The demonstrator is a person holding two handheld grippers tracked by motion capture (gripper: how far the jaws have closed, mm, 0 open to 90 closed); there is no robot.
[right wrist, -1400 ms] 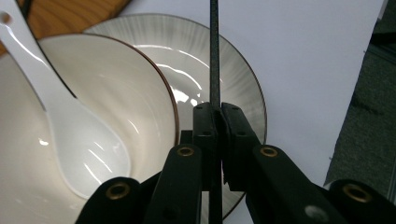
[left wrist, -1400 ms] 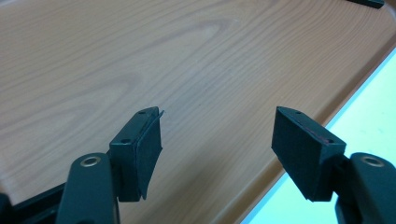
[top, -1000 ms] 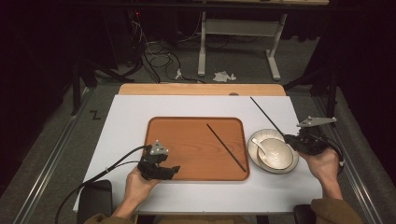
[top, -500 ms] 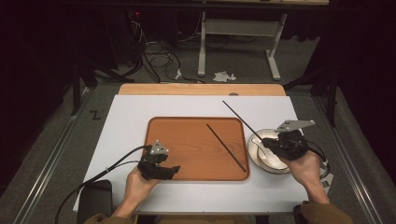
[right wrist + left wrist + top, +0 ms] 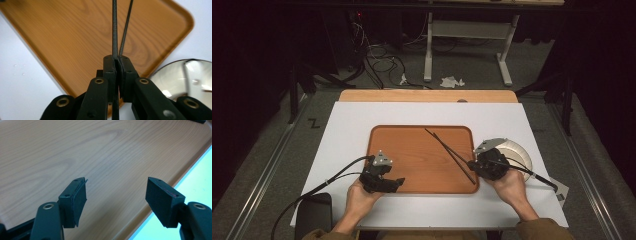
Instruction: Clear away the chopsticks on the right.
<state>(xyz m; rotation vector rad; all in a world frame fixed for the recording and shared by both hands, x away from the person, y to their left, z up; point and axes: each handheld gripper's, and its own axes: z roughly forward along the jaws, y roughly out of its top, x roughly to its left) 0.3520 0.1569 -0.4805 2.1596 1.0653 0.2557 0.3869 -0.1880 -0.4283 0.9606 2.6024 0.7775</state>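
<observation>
A wooden tray (image 5: 412,155) lies mid-table. One dark chopstick (image 5: 467,173) rests on its right half. My right gripper (image 5: 472,164) is at the tray's right edge, shut on a second chopstick (image 5: 452,149) that reaches up-left over the tray and crosses the lying one. In the right gripper view the held chopstick (image 5: 114,30) runs straight out from the closed right gripper (image 5: 118,62), with the other chopstick (image 5: 126,27) just beside it. My left gripper (image 5: 398,182) is over the tray's near left part. In its own view the left gripper (image 5: 116,192) is open, with bare tray (image 5: 75,150) between the pads.
A round pale dish (image 5: 518,150) sits right of the tray, just behind my right hand, and shows as a shiny dish (image 5: 195,75) in the right gripper view. A flat black object (image 5: 314,210) lies off the table's near left corner. Cables trail from both grippers.
My right gripper has moved left from above the dish to the tray's right edge, carrying its chopstick over the tray. The left gripper has stayed put.
</observation>
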